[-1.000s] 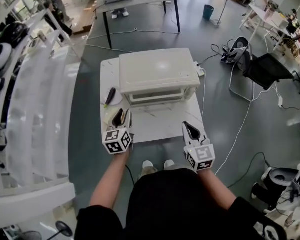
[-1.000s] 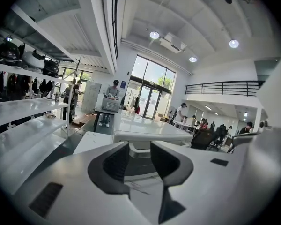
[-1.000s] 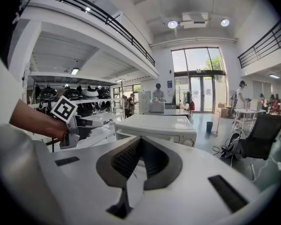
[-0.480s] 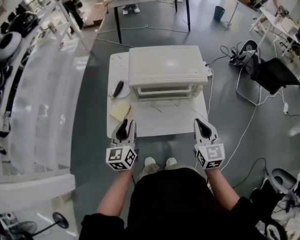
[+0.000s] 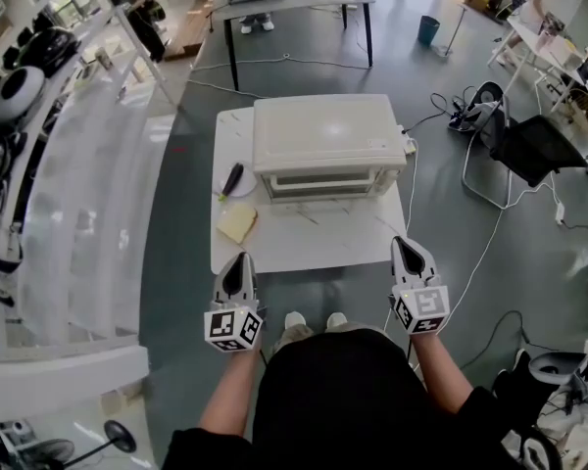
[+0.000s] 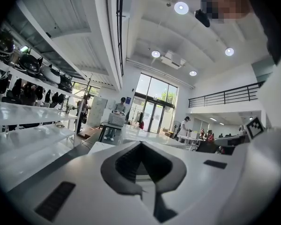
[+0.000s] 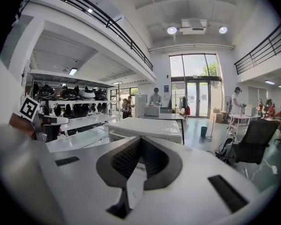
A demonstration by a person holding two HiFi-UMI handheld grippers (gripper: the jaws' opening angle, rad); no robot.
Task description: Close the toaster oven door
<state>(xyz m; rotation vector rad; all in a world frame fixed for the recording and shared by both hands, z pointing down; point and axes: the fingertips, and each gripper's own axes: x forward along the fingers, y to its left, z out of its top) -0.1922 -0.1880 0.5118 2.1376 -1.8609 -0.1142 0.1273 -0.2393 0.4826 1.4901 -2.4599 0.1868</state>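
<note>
Boxy cream toaster oven (image 5: 328, 145), smooth top with rounded corners, sits on the white veined counter (image 5: 304, 238); its door looks shut, but the steep head view is poor, so it may be unseated and could drop open. In front of the oven, the left hand-held gripper (image 5: 241, 259) has just been closing and is clenched on nothing. The right hand-held gripper (image 5: 404, 246) is also clenched and empty.

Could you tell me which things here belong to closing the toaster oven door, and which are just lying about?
For the job: toaster oven, its door, white table.
Lying about: yellowish square piece, black tool, black chair, blue bin.
</note>
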